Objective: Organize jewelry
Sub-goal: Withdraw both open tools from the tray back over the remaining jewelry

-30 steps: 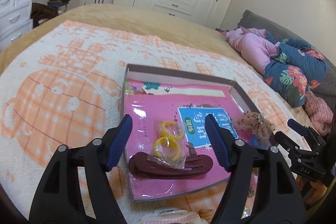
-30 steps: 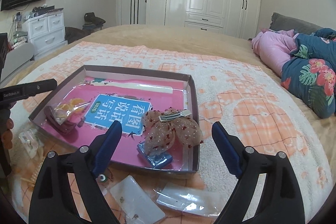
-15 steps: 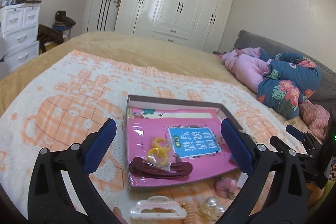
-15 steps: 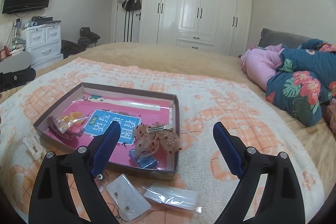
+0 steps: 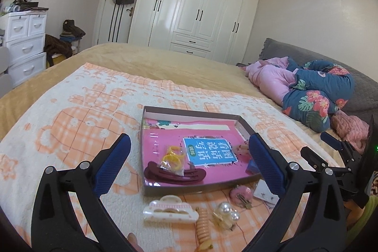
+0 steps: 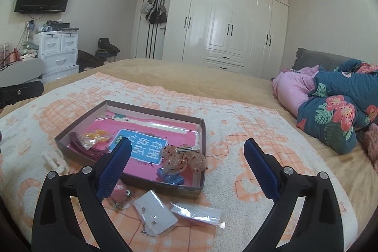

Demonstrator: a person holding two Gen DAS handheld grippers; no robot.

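Now both jaws gape empty, the tray (image 5: 243,125) lying beyond them.

Hair clips (image 5: 174,175) in box (image 5: 189,113) on blanket (image 5: 70,110)

Soft, even indoor light, glare on glossy wardrobe doors (image 6: 224,23), sharp focus, strong fisheye bending, dark corners.

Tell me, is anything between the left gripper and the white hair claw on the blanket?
Nothing visible. The white hair claw lies on the blanket just outside the box, and the open left gripper holds nothing.
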